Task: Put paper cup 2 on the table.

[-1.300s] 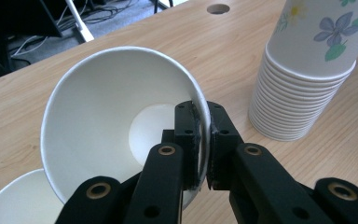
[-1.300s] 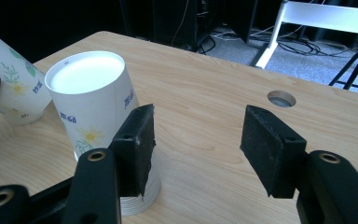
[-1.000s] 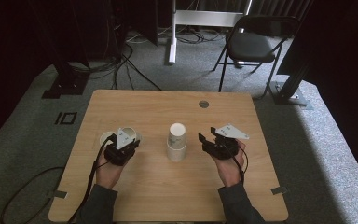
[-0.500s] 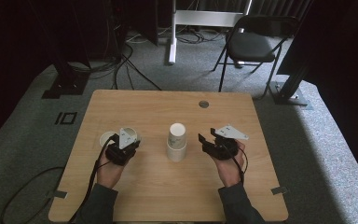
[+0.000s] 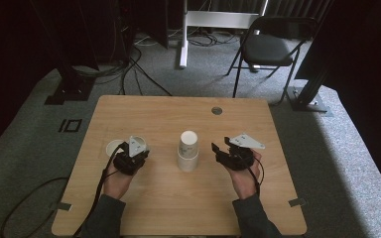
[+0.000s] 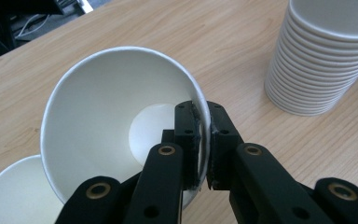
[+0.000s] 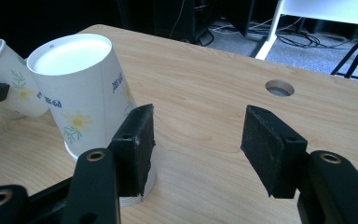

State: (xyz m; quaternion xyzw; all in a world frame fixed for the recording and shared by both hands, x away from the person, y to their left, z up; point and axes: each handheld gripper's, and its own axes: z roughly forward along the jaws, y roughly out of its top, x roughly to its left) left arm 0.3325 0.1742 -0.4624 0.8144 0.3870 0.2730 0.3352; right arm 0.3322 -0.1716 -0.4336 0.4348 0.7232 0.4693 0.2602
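My left gripper [image 6: 205,109] is shut on the side wall of a white paper cup [image 6: 116,116], one jaw inside the rim and one outside. The cup is tilted with its mouth towards the camera. In the high view the left gripper [image 5: 134,148] is left of a stack of upside-down flower-print cups [image 5: 187,151]. My right gripper [image 7: 198,121] stands open just right of that stack [image 7: 79,88], with nothing between its pads; its left finger [image 7: 135,140] is in front of the stack's base. In the high view the right gripper [image 5: 221,145] is level with the stack.
A second white cup [image 6: 9,196] stands open side up just left of the held one, its rim [image 5: 113,147] plain from above. The wooden table [image 5: 178,198] has a round cable hole [image 5: 217,110] at the back right. A chair [image 5: 268,47] stands beyond the table.
The left gripper with its cup has shifted slightly, so more of the standing cup's rim shows beside it. The right gripper has kept still.
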